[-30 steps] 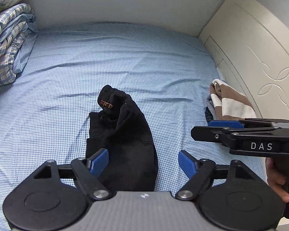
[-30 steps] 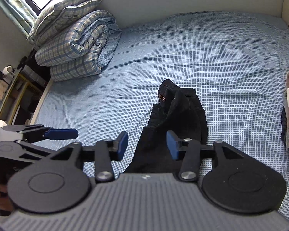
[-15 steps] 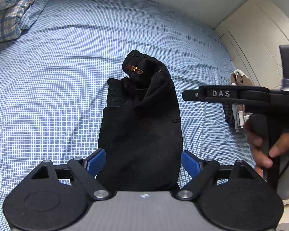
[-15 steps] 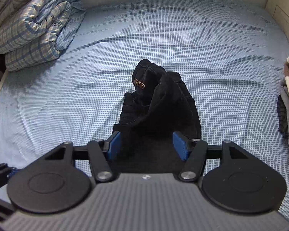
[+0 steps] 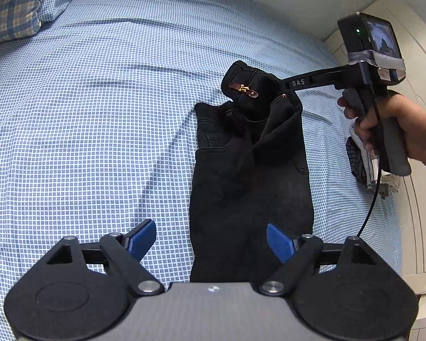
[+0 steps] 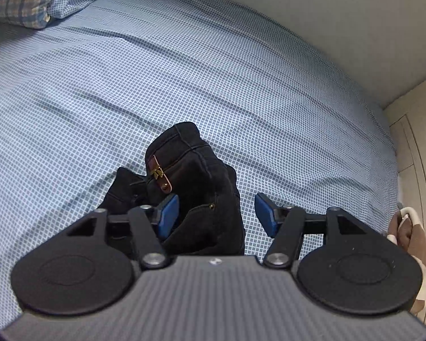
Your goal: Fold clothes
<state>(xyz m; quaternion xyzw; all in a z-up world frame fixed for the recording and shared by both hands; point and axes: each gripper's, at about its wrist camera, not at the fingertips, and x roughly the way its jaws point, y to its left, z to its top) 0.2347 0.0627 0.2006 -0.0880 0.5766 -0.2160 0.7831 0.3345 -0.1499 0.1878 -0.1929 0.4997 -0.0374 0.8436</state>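
A pair of black jeans (image 5: 250,176) lies lengthwise on the blue checked bed sheet (image 5: 85,130), its waistband bunched up at the far end with a brown leather tag (image 5: 245,88). My left gripper (image 5: 211,240) is open, hovering over the near end of the jeans. My right gripper (image 6: 215,214) is open just above the bunched waistband (image 6: 190,170), its left pad over the fabric, not closed on it. It shows in the left wrist view (image 5: 312,81) reaching in from the right.
A folded plaid quilt (image 5: 11,8) lies at the far left corner of the bed. A small pile of folded clothes (image 5: 366,159) sits at the bed's right edge beside a cream headboard (image 5: 417,65). A wall runs along the far side.
Both grippers moved forward and down toward the jeans. The right gripper has swung in over the bunched waistband and opened wider.
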